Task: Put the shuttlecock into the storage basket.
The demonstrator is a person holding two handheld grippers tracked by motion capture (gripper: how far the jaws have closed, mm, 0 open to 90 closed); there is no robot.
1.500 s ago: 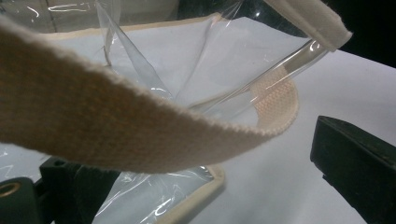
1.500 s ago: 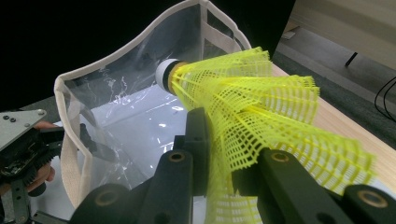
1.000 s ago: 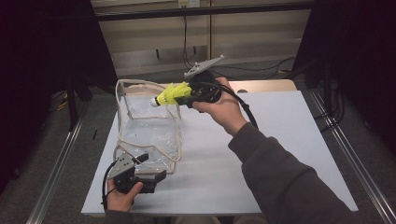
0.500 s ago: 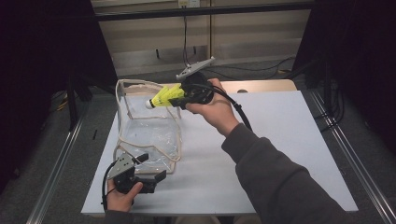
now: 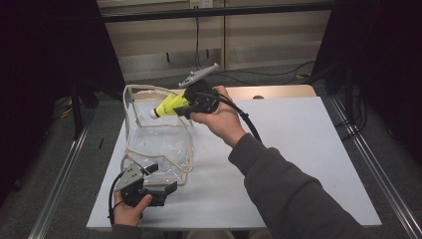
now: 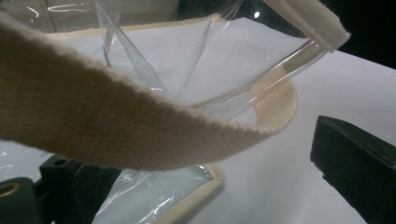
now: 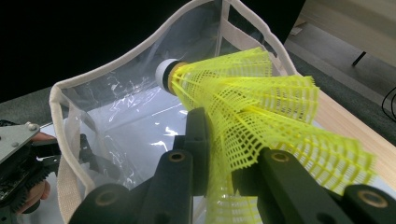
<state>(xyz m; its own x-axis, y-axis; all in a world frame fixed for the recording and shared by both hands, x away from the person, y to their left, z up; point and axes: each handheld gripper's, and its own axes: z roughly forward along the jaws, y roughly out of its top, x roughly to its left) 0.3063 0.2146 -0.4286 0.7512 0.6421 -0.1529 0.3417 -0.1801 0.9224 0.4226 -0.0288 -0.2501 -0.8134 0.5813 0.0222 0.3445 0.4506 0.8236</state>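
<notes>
A clear plastic bag (image 5: 158, 142) with beige trim stands open at the table's left. My right gripper (image 5: 185, 106) is shut on the skirt of a yellow shuttlecock (image 5: 168, 106), held over the bag's far right rim with its white cork pointing left toward the opening. In the right gripper view the shuttlecock (image 7: 252, 107) sits pinched between the jaws, the bag (image 7: 116, 107) beyond it. My left gripper (image 5: 159, 178) is open at the bag's near corner. In the left gripper view the bag's corner (image 6: 187, 70) lies between the spread jaws, and a beige strap (image 6: 93, 121) crosses in front.
The white table (image 5: 308, 149) has free room to the right of the bag. A wooden board (image 5: 278, 92) lies along its far edge. Metal rails (image 5: 368, 164) run down both sides, and cables lie on the floor behind.
My right gripper has carried the shuttlecock slightly left, over the bag's rim. The left gripper and the bag have stayed where they were.
</notes>
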